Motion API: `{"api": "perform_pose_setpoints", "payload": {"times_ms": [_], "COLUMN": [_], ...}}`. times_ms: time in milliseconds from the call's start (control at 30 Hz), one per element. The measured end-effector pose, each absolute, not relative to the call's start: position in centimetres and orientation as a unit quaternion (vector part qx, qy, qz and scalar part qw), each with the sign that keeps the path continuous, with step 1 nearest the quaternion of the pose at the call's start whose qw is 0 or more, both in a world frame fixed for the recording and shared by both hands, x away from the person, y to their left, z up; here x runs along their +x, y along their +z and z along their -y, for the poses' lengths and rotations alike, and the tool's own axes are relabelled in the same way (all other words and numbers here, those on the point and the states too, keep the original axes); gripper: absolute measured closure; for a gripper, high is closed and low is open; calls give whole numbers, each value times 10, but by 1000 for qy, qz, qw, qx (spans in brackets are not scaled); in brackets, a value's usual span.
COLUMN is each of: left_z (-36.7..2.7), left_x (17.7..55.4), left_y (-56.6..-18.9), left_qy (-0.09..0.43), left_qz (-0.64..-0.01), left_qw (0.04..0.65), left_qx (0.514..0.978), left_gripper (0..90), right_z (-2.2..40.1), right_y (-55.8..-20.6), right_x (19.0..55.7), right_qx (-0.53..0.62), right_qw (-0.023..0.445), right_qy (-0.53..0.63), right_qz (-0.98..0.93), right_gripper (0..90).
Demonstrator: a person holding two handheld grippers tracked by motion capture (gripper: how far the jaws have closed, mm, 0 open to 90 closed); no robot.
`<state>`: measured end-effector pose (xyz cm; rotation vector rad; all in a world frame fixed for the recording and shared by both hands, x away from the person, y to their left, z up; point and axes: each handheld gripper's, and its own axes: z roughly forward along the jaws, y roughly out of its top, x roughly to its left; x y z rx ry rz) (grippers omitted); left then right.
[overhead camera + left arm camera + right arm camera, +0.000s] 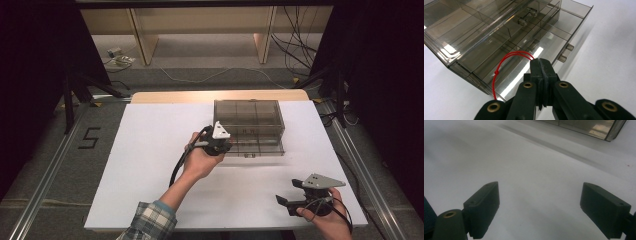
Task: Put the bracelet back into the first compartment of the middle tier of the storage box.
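Red string loop [506, 62], pinched over smoky clear drawer box [486, 32]

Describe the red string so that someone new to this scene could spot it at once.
On the white table stands a smoky clear drawer box with its bottom drawer pulled out. At that drawer, the left gripper is shut on a thin red string, looped and knotted. It is the sole red thing among grey plastic and black jaws.

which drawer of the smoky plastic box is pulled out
The bottom drawer: it juts out past the box's front toward the left gripper, which pinches a red string; those above sit flush.
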<state>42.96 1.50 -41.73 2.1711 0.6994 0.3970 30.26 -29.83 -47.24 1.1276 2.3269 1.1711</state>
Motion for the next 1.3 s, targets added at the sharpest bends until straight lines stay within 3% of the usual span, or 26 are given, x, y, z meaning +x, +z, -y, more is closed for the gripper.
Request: {"api": "perform_pose_setpoints", "payload": {"times_ms": [1300], "left_z": [-2], "left_x": [437], "left_y": [-426], "left_qy": [144], "left_qz": [-275], "left_qw": [393], "left_qx": [866], "left_gripper": [896], "right_z": [298], "right_y": [-473], "right_x": [302], "right_qx": [392], "right_qw": [151], "right_qy": [410], "right_qz": [-810], "right_gripper": [168]}}
